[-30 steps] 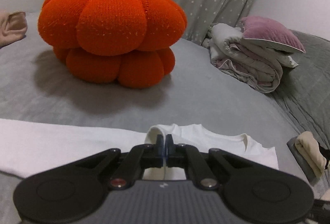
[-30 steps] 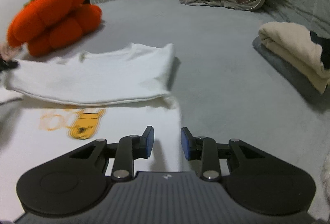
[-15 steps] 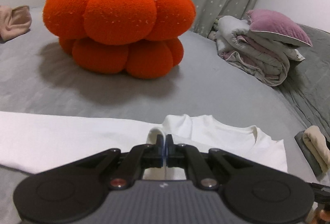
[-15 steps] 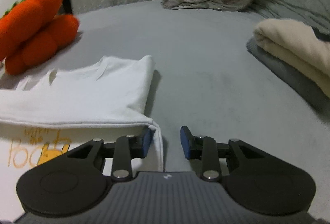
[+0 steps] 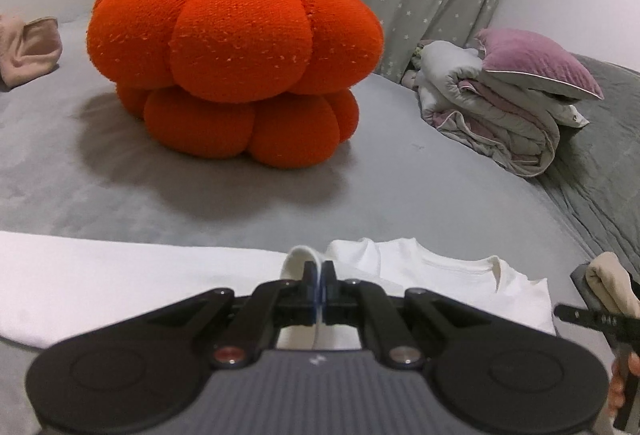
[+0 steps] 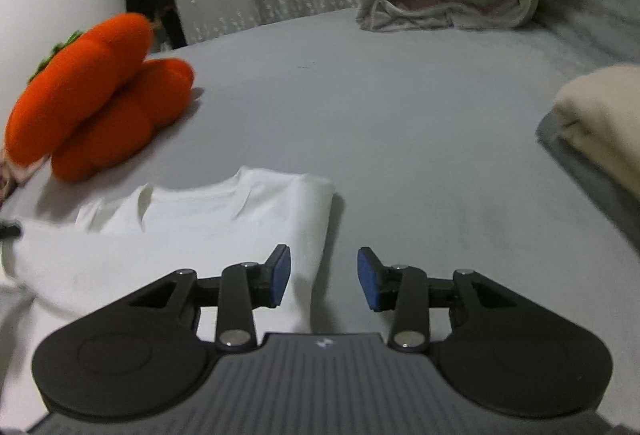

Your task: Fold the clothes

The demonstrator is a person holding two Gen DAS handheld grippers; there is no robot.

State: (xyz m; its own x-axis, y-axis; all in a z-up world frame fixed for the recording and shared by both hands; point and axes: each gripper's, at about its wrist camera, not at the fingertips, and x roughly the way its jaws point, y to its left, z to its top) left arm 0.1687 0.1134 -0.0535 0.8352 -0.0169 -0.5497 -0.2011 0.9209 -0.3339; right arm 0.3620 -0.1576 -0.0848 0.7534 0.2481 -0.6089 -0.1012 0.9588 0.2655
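My left gripper (image 5: pixel 319 277) pinches a fold of the white shirt (image 6: pixel 224 219) lying on the grey bed (image 6: pixel 400 123). My right gripper (image 6: pixel 324 275), empty, has just been opening. The shirt looks light and limp; I'd grip its edges.

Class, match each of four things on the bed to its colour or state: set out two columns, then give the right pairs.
1. pumpkin cushion
2. T-shirt
3. left tongs
4. right tongs

a. white
b. open, nothing between them
c. orange, green top
d. shut on a fold of cloth

Pairs: 1-c, 2-a, 3-d, 4-b
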